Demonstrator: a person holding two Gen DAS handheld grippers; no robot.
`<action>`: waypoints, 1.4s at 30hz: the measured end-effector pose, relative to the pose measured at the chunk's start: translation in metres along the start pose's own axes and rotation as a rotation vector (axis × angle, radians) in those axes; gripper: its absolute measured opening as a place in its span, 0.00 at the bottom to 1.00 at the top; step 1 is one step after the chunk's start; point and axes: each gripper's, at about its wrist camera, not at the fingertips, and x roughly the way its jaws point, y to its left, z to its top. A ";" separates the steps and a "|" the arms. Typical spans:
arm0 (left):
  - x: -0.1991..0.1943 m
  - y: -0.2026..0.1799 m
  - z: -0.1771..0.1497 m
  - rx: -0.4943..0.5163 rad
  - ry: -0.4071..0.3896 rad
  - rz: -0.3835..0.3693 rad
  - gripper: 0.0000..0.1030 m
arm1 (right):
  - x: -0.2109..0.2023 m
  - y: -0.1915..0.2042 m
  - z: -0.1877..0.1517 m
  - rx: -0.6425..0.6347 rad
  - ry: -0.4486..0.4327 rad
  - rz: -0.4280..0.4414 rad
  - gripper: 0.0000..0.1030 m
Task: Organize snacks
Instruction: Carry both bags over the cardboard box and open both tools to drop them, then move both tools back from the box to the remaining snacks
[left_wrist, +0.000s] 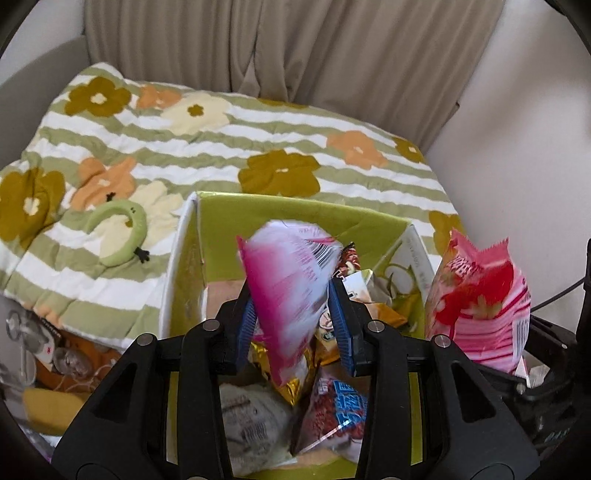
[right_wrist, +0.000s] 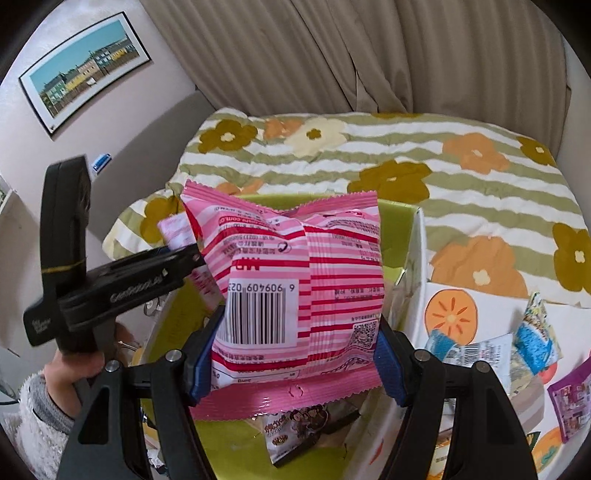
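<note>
My left gripper (left_wrist: 291, 291) hangs over a green-lined box (left_wrist: 295, 214) with a pink and white snack packet (left_wrist: 288, 288) between its blue pads. The packet is blurred, and both pads touch its sides. My right gripper (right_wrist: 301, 321) is shut on a pink striped packet (right_wrist: 295, 280) with a barcode, held over the same green box (right_wrist: 400, 218). That striped packet (left_wrist: 476, 306) also shows at the right of the left wrist view. Several snack packets (left_wrist: 336, 410) lie inside the box. A hand (right_wrist: 74, 369) holds the left gripper's handle (right_wrist: 66, 221).
A white box with orange fruit prints (right_wrist: 450, 310) stands right of the green one and holds several packets. Behind both lies a flowered striped quilt (left_wrist: 221, 147) with a green plush ring (left_wrist: 122, 236) on it. A beige curtain (left_wrist: 295, 44) hangs behind. Clutter (left_wrist: 48, 354) sits at the lower left.
</note>
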 end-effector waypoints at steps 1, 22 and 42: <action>0.003 0.000 0.000 0.006 0.001 0.003 0.36 | 0.004 0.000 0.000 0.002 0.009 -0.003 0.66; -0.056 0.006 -0.029 -0.037 -0.057 0.210 0.93 | 0.038 0.001 0.017 -0.054 0.088 -0.009 0.68; -0.099 0.004 -0.067 -0.088 -0.090 0.209 0.93 | 0.011 0.019 -0.001 -0.108 -0.059 -0.015 1.00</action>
